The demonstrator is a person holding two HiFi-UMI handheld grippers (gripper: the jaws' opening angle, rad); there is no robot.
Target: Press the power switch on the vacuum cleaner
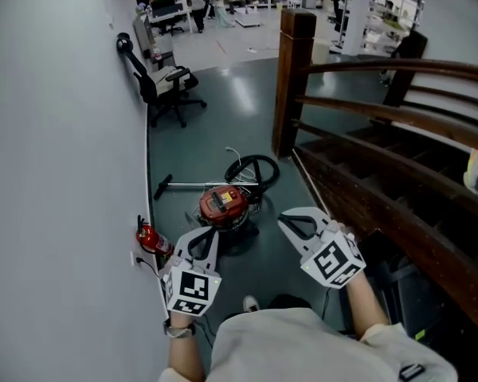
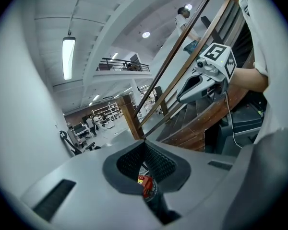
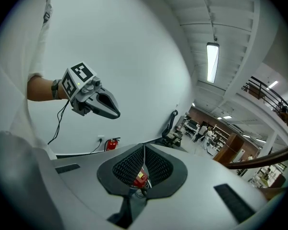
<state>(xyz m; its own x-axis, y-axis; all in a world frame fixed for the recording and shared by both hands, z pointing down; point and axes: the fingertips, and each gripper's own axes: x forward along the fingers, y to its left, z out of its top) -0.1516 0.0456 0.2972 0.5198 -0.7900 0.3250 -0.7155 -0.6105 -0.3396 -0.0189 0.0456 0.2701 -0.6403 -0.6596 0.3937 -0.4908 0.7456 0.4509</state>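
A red canister vacuum cleaner stands on the dark green floor, its black hose coiled behind it and its wand lying to the left. My left gripper hovers in the air just before the vacuum's near left side, jaws shut and empty. Held to the right of the vacuum, my right gripper is also shut with nothing in it. Neither touches the vacuum. A bit of the vacuum's red top shows through the loop below the closed left pads, and likewise the red top below the right pads.
A grey wall runs along the left, with a red fire extinguisher at its foot. A wooden staircase railing and its post bound the right. An office chair stands farther back. People move in the distant room.
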